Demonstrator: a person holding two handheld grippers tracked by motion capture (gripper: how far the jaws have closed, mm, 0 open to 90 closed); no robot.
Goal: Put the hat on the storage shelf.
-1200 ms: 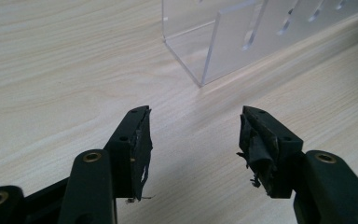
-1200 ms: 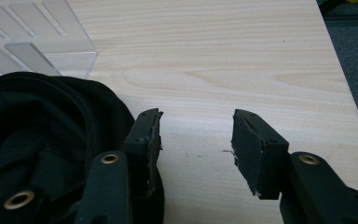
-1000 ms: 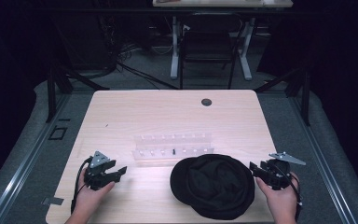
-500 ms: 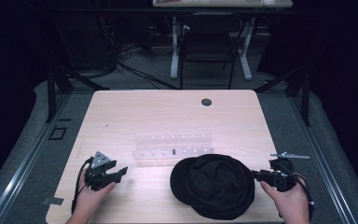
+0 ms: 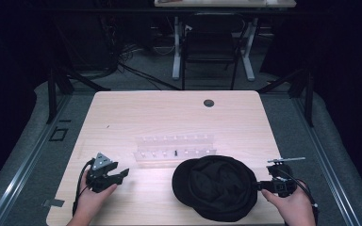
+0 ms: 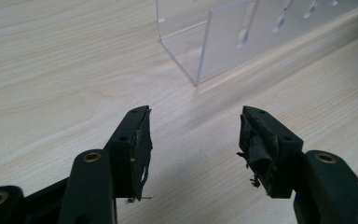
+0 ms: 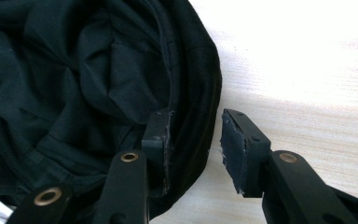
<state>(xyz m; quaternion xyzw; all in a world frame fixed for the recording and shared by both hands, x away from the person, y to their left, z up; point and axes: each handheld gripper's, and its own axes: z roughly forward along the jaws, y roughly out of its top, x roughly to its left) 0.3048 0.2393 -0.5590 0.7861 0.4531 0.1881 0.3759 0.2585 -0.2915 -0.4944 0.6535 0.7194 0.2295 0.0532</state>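
A black cloth cap (image 5: pixel 216 187) lies crumpled at the table's near right. My right gripper (image 5: pixel 259 186) is at its right edge. In the right gripper view the cap (image 7: pixel 74 70) spreads across the left, and the gripper (image 7: pixel 196 140) stands open astride its rim, one jaw over the fabric and the other over bare wood. My left gripper (image 5: pixel 120 174) rests open near the front left, holding nothing. In the left gripper view that gripper (image 6: pixel 193 135) points at the end of a clear acrylic rack (image 6: pixel 242 32).
The clear rack (image 5: pixel 174 147) with a row of slots stands mid-table just behind the cap. A dark round grommet (image 5: pixel 209 102) sits near the far edge of the wooden table (image 5: pixel 136 113). A chair (image 5: pixel 209 47) and desk legs stand beyond.
My right gripper has dropped lower and slid in to the cap's right rim, its jaws now straddling the edge. The left gripper has stayed put.
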